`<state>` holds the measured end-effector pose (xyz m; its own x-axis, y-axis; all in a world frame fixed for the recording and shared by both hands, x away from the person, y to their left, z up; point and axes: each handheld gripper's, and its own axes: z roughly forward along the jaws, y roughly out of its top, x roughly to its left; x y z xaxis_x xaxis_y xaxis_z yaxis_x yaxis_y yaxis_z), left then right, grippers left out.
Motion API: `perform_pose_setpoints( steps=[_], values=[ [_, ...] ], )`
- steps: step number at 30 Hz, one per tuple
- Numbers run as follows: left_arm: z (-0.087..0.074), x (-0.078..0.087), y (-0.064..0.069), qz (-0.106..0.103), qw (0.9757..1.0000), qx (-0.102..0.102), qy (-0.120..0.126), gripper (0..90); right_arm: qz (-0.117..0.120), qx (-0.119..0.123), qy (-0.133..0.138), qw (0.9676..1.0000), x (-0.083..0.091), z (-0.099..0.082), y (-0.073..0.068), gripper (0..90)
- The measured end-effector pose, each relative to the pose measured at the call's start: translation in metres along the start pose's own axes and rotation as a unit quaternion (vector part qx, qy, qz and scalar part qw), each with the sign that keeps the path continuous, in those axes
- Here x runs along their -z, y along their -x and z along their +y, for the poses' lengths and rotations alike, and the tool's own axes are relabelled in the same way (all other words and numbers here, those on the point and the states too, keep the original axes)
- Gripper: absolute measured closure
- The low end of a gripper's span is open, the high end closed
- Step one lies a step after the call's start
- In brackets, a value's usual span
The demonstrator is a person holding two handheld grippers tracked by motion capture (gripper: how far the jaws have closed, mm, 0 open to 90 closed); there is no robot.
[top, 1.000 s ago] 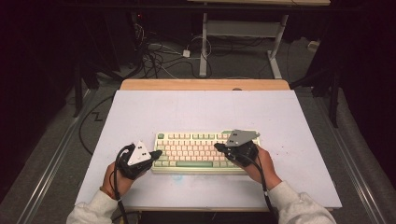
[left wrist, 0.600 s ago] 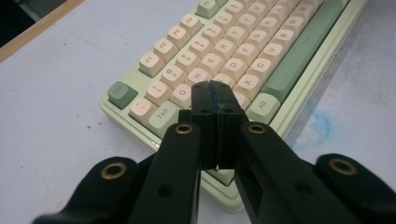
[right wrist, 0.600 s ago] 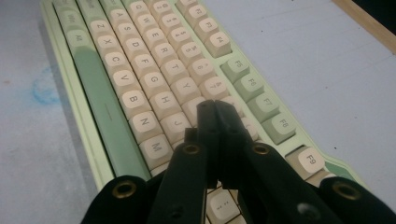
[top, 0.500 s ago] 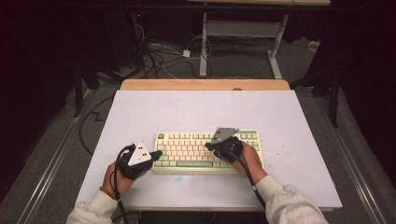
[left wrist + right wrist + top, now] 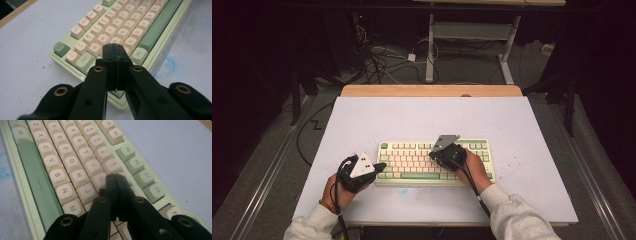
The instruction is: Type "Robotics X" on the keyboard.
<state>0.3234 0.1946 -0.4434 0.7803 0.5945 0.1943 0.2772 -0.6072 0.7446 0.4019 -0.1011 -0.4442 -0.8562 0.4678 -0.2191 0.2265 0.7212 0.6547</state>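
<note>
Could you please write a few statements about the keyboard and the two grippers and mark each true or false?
1. Both grippers have their jaws closed with nothing between them. True.
2. The left gripper is over the right end of the keyboard. False: it is at the keyboard's left end, with its tip over the keys near Q and Tab.
3. The right gripper points at the keys around U and J. True.
4. The keyboard has black keycaps. False: they are cream and green.
5. The keyboard lies on a pale table. True.
</note>
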Motion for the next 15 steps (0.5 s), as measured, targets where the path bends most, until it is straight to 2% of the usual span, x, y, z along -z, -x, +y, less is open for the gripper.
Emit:
perform_pose_setpoints(
  steps=[7, 15],
  values=[
    [0.0, -0.001, 0.001, -0.003, 1.0, -0.004, -0.005, 87.3, 0.004, 0.009, -0.019, 0.9998, -0.002, 0.003, -0.003, 90.0],
    [0.0, -0.001, 0.001, -0.002, 1.0, -0.005, -0.006, 87.3, 0.0, -0.002, 0.019, 0.9998, 0.014, 0.002, -0.004, 90.0]
  ],
)
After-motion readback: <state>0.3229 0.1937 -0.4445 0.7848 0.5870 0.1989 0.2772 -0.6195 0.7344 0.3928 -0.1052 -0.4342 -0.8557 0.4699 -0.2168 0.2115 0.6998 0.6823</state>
